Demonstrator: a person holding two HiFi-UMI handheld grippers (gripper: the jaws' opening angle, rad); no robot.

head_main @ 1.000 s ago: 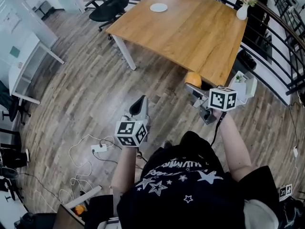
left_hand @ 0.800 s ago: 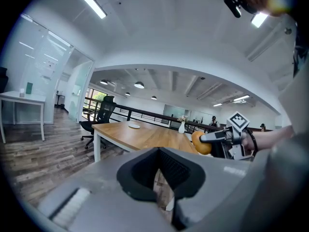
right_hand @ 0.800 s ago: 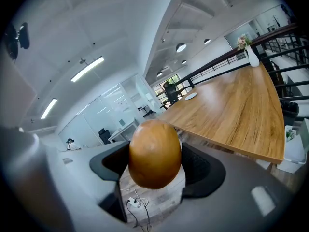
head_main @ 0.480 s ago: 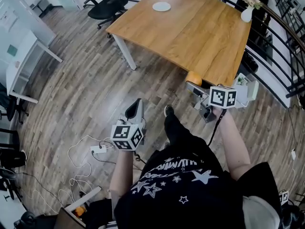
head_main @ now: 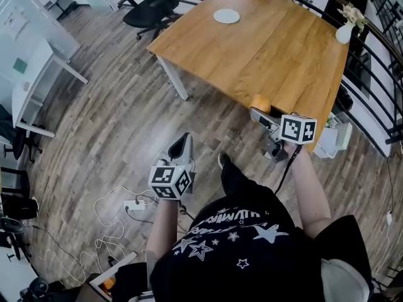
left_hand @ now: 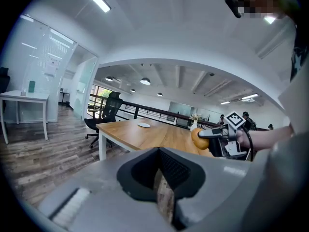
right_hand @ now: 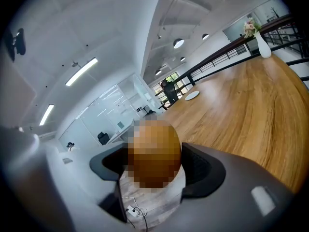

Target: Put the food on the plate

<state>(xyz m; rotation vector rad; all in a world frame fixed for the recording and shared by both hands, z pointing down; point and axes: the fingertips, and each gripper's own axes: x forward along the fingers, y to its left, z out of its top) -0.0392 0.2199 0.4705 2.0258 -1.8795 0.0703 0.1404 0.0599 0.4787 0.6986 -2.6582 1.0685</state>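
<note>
A round orange food item [head_main: 260,102] sits between the jaws of my right gripper [head_main: 259,109], which is shut on it just at the near edge of the wooden table [head_main: 283,49]. In the right gripper view the food [right_hand: 154,151] fills the gap between the dark pads. A small white plate [head_main: 227,16] lies at the table's far left side, also seen as the plate [right_hand: 192,95] and the plate [left_hand: 144,125]. My left gripper [head_main: 182,141] hangs over the floor left of the table, jaws together and holding nothing.
A white vase [head_main: 344,30] with flowers stands at the table's far right corner. A black office chair [head_main: 151,8] sits beyond the table's left end. A black railing [head_main: 378,99] runs along the right. A power strip [head_main: 133,204] with cables lies on the floor.
The person has stepped toward the table. Both grippers have moved forward, and the right one with the food has reached the table's near edge.
</note>
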